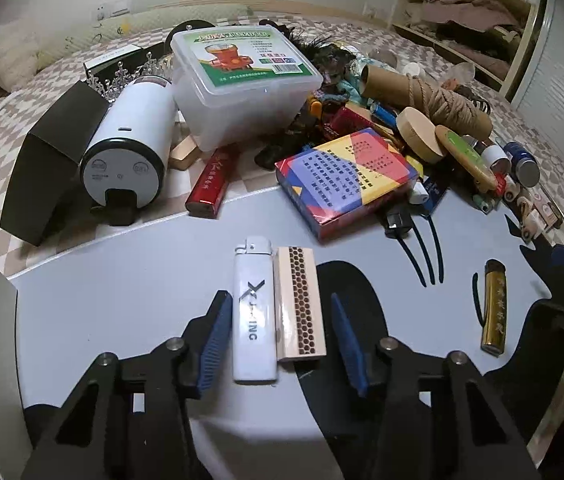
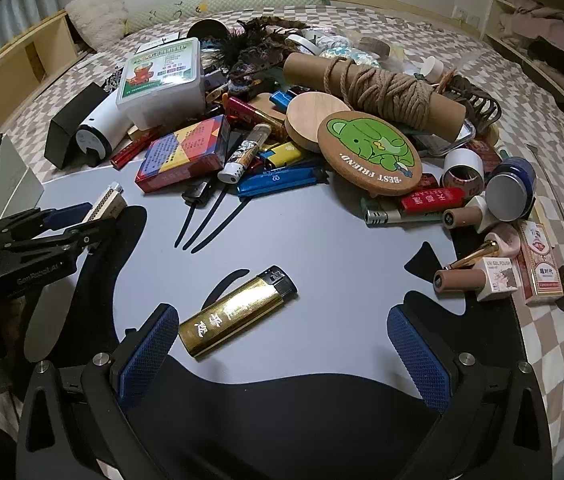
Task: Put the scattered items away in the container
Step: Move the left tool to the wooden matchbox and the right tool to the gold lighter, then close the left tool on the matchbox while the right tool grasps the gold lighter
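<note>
My left gripper (image 1: 279, 326) is open, its blue pads on either side of a white lighter (image 1: 252, 314) and a matchbox (image 1: 300, 302) lying side by side on the grey mat (image 1: 121, 300); neither pad touches them. In the right wrist view the left gripper (image 2: 81, 216) shows at the left with the matchbox (image 2: 107, 202) between its fingers. My right gripper (image 2: 282, 354) is open around a gold lighter (image 2: 237, 312) lying flat on the mat; it also shows in the left wrist view (image 1: 493, 308). A clear lidded plastic box (image 1: 241, 80) stands at the back.
A heap of lighters, a colourful card box (image 1: 348, 178), a rope-wrapped cardboard tube (image 2: 378, 88), a cork coaster (image 2: 374, 152), nail polish bottles (image 2: 478, 276) and small tins crowds the back and right. A white cylinder (image 1: 125, 148) and black box (image 1: 49, 168) lie left.
</note>
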`<state>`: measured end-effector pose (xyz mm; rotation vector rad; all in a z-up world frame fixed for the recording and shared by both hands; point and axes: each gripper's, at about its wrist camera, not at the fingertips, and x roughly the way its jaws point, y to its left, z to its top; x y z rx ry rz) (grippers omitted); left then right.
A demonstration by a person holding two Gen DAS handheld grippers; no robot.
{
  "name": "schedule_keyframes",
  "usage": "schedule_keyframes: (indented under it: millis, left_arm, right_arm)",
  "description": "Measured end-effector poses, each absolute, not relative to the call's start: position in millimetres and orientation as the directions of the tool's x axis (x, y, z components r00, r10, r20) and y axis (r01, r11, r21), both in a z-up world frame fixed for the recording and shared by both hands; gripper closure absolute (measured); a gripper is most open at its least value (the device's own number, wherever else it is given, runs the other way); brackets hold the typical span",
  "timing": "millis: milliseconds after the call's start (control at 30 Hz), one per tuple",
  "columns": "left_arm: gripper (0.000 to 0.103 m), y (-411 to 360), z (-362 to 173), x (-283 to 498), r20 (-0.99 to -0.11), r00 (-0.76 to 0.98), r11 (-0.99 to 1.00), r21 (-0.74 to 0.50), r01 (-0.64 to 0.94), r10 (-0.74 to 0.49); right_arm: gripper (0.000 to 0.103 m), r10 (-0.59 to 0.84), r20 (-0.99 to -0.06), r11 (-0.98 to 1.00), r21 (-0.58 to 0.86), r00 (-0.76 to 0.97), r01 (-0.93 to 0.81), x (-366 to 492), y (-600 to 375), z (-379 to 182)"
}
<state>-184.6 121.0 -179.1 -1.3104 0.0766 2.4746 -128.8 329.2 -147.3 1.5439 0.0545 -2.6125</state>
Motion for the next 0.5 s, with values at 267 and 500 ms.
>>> schedule_keyframes:
  millis: [267,500]
  left_arm:
    - [0.055,121.5,-171.4,-179.7,-0.782,-0.565,-0.943,-0.085,-0.322,0.263]
    - [0.061,133.5,-167.5,-173.7,-0.774,-0.562,-0.923,-0.077,-0.376,0.293]
  right_arm:
    - [0.000,-0.084,-0.879,-0.993,0.035,-0.469,0.112,-128.9,331.4,-151.2]
    - [0.000,-0.089,-0.880,-0.993,0.041,-0.466,0.110,-128.3,333.5,-152.6]
